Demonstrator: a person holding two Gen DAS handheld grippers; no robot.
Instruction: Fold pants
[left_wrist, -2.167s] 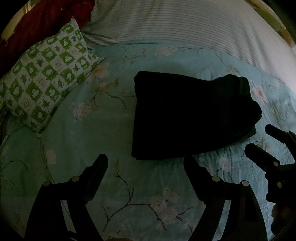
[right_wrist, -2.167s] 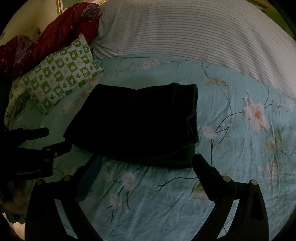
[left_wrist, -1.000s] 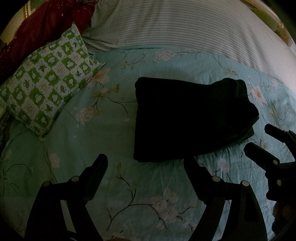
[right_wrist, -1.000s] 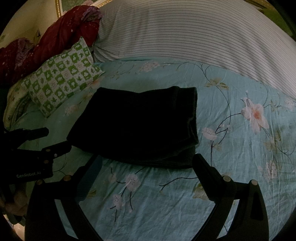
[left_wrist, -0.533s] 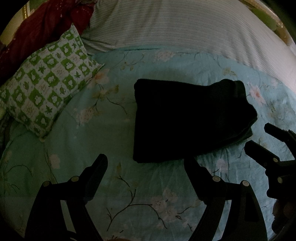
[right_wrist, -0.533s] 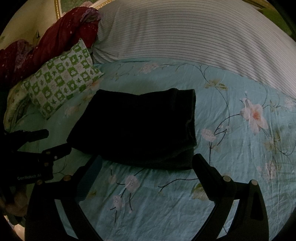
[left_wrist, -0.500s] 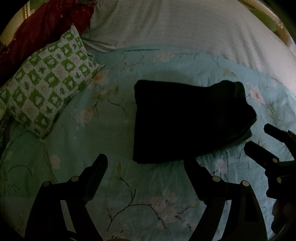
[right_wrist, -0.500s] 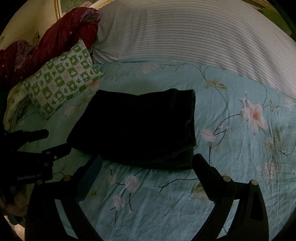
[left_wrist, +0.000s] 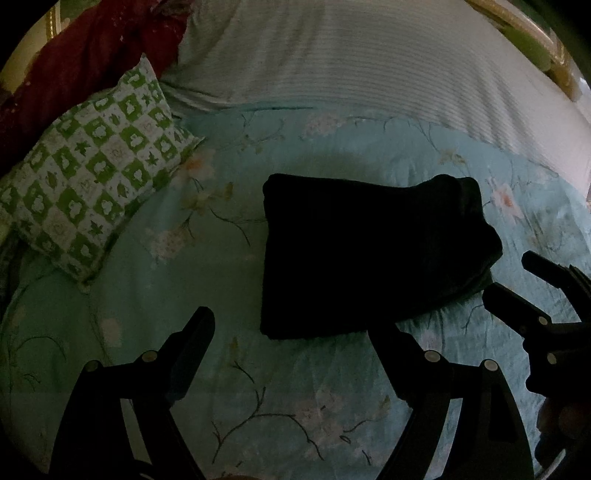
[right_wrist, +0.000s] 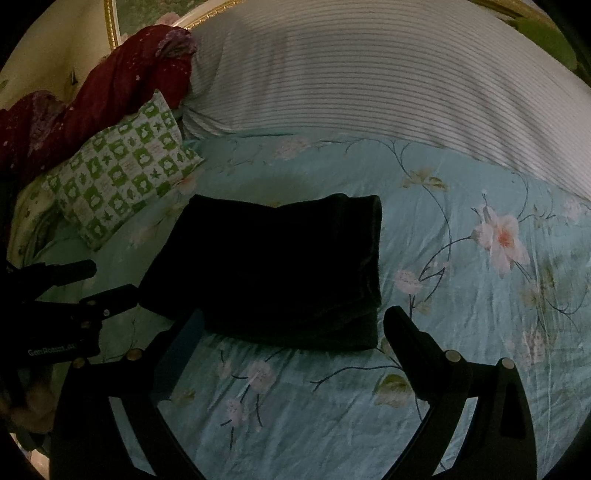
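Note:
The dark pants (left_wrist: 369, 254) lie folded into a thick rectangle on the light blue floral bedsheet (left_wrist: 184, 280); in the right wrist view the pants (right_wrist: 273, 269) sit just beyond my fingers. My left gripper (left_wrist: 295, 332) hangs open above the sheet, short of the bundle's near edge, holding nothing. My right gripper (right_wrist: 293, 321) is open too, its fingers apart in front of the bundle's near edge. Each gripper shows at the edge of the other's view: the right gripper (left_wrist: 517, 288) and the left gripper (right_wrist: 103, 284).
A green-and-white checked pillow (left_wrist: 88, 192) lies to the left, with a dark red blanket (right_wrist: 103, 99) behind it. A large striped white duvet (right_wrist: 369, 81) fills the back of the bed. A gold headboard frame (left_wrist: 535, 37) shows at the far edge.
Both grippers have drawn back slightly from the folded pants, which look a little further off. The bundle itself has not moved, and both grippers stay open.

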